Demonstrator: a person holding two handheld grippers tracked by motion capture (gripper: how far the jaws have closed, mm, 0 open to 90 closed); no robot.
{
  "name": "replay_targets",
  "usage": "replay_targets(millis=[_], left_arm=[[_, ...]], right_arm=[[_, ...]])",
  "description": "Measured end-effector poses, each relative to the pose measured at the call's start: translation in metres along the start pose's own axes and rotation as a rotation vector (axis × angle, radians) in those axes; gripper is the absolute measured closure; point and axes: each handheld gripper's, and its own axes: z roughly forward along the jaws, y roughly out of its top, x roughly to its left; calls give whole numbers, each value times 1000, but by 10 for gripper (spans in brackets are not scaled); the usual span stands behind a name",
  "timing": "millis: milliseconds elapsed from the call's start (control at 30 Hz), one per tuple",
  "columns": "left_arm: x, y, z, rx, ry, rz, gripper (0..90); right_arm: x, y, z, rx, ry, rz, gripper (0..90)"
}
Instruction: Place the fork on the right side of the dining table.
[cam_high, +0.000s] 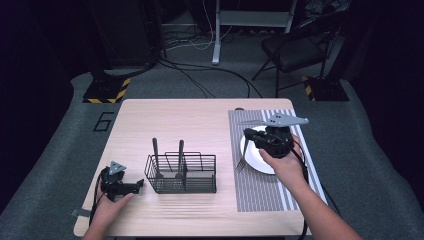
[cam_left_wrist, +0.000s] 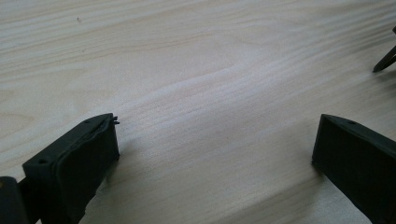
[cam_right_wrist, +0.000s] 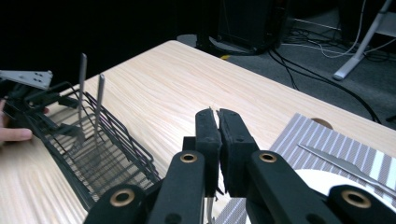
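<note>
Right gripper (cam_right_wrist: 218, 122) jaws pinched on fork (cam_high: 241, 161) beside plate (cam_high: 252, 159); left gripper (cam_left_wrist: 215, 154) jaws wide, empty

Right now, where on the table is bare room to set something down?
Bare wood lies behind the basket, up to the table far edge, and between basket and mat. The mat is crowded: plate, fork, right gripper over it.

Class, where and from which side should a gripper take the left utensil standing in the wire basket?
Pinch the left utensil by its bare handle top, coming straight down from above: it stands upright, clear over the wire basket rim, while wires cage its lower end.
</note>
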Motion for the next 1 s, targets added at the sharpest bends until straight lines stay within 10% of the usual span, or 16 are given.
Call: replay_targets(millis=[1000], left_arm=[[0, 0, 0, 0, 0, 0, 1]], right_arm=[[-1, -49, 7, 23, -73, 34, 868]])
